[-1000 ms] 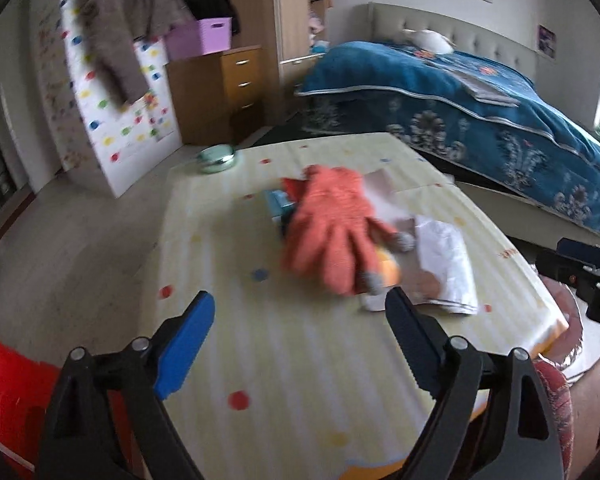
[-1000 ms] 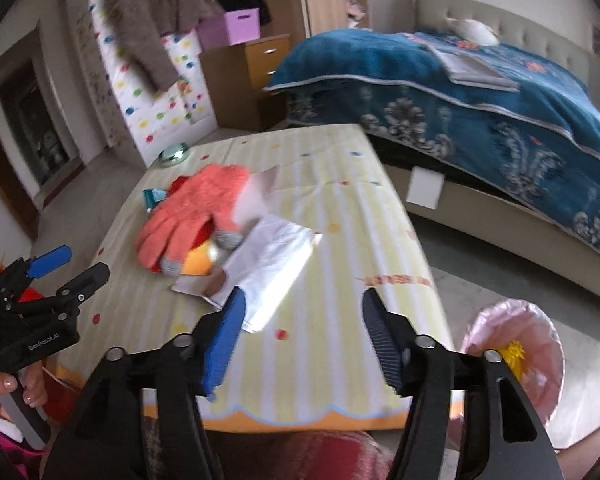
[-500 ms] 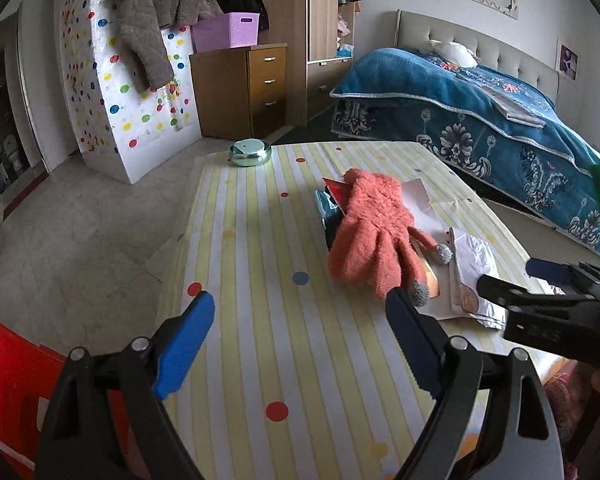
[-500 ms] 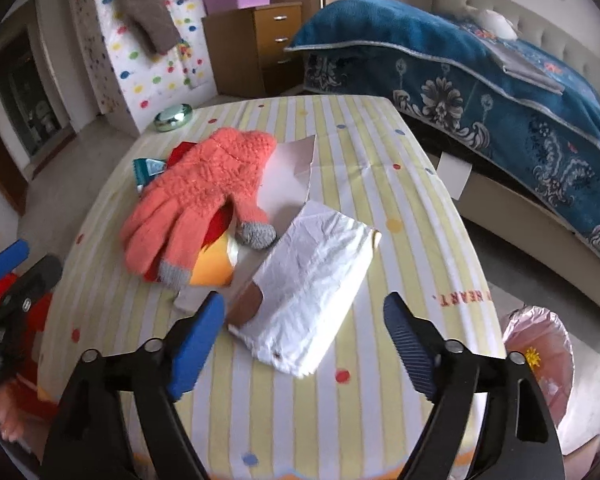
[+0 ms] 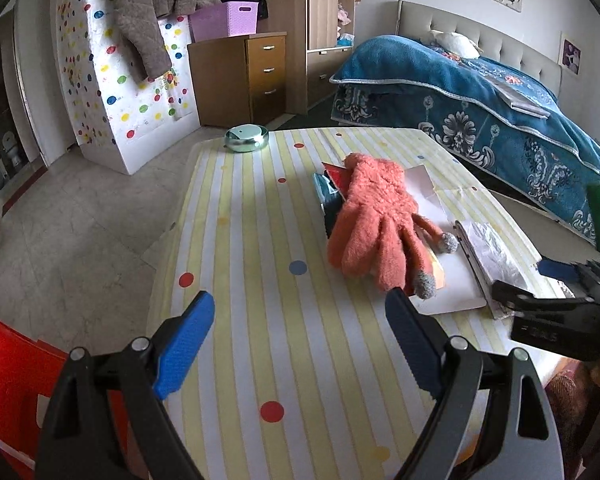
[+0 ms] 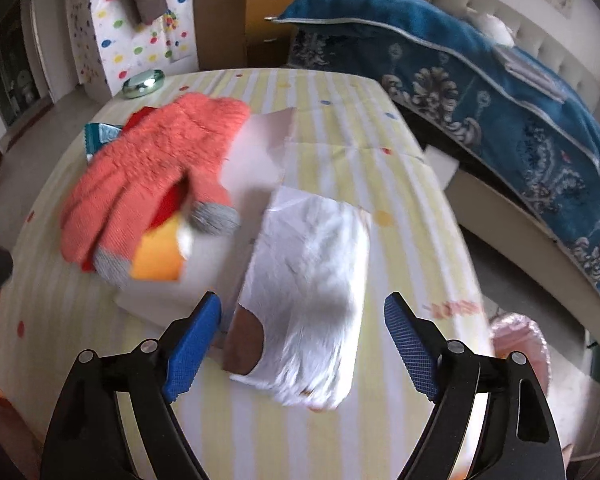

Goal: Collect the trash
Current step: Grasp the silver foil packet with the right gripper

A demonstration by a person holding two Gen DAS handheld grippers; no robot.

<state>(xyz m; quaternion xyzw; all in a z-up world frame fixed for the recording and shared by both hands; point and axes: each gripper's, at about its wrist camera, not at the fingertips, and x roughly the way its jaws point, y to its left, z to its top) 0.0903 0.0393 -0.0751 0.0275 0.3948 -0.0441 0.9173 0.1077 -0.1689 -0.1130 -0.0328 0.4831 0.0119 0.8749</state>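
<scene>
- A table [image 5: 236,240] under a yellow-striped, dotted cloth fills the frame's centre.
- An orange glove [image 5: 376,216] lies right of centre (grey fingertips).
- A round metal tin [image 5: 246,138] sits at the table's far edge.
- A blue bed [image 5: 480,96] occupies the upper right.
- A wooden drawer unit [image 5: 240,76], top centre, carries a purple basket [image 5: 224,20].
- A red chair [image 5: 8,384] shows lower left.

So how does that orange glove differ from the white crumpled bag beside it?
The glove is fuzzy orange knit with grey fingertips; the bag is thin, white and wrinkled. The glove lies on top of the papers, while the bag lies beside them on the tablecloth, nearest the open right hand-held gripper. Neither is being held.
</scene>
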